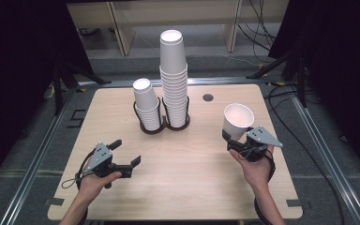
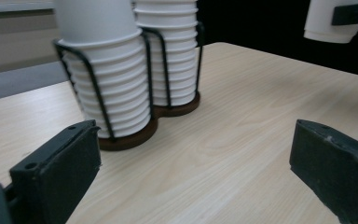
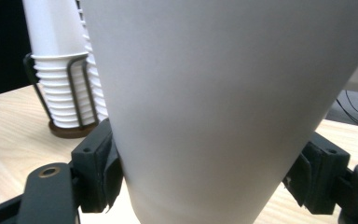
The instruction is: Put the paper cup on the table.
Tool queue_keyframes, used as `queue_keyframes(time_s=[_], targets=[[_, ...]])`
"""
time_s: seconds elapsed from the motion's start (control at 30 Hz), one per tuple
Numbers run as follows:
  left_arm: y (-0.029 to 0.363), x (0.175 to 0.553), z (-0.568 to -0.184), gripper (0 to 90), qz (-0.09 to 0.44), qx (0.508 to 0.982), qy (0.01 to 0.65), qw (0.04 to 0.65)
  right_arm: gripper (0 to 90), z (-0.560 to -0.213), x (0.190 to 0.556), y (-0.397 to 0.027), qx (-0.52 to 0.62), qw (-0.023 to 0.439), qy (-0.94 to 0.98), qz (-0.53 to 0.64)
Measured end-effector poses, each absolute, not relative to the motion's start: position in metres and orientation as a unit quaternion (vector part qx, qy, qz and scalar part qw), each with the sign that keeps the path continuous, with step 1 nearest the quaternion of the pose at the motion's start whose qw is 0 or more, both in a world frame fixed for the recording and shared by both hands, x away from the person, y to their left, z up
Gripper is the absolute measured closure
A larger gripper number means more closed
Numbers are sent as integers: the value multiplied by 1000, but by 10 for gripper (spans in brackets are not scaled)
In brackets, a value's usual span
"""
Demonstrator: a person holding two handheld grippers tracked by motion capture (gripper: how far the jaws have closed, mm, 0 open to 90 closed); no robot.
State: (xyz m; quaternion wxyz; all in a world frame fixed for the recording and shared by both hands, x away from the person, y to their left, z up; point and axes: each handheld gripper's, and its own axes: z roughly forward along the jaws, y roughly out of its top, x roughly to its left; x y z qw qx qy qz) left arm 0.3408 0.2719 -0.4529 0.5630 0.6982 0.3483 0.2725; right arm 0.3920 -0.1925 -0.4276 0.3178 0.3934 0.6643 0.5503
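Note:
A single white paper cup (image 1: 237, 121) is held upright, mouth up, over the right side of the table, with my right gripper (image 1: 236, 140) shut on its lower part. In the right gripper view the cup (image 3: 223, 93) sits between both jaws of that gripper (image 3: 209, 172). A black wire holder (image 1: 164, 127) at the table's middle back carries a short cup stack (image 1: 146, 105) and a tall cup stack (image 1: 173, 75). My left gripper (image 1: 126, 152) hovers open near the front left, empty. Its view looks past the open gripper (image 2: 196, 172) at the short stack (image 2: 107, 79) and the tall stack (image 2: 168, 51).
The wooden table (image 1: 192, 178) has a small round cable hole (image 1: 208, 97) behind the holder. Cables (image 1: 281, 93) run across the floor at the right. Metal rails edge the table on both sides, and dark curtains stand to the left and right.

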Motion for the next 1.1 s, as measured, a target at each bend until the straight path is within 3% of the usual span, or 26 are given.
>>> queue_keyframes(time_s=[0.47, 1.1], targets=[[285, 334, -473, 18, 282, 682, 392, 549, 236, -432, 417, -204, 431, 339, 647, 529], [289, 336, -479, 18, 280, 681, 401, 545, 236, -425, 492, -205, 476, 357, 633, 496]])
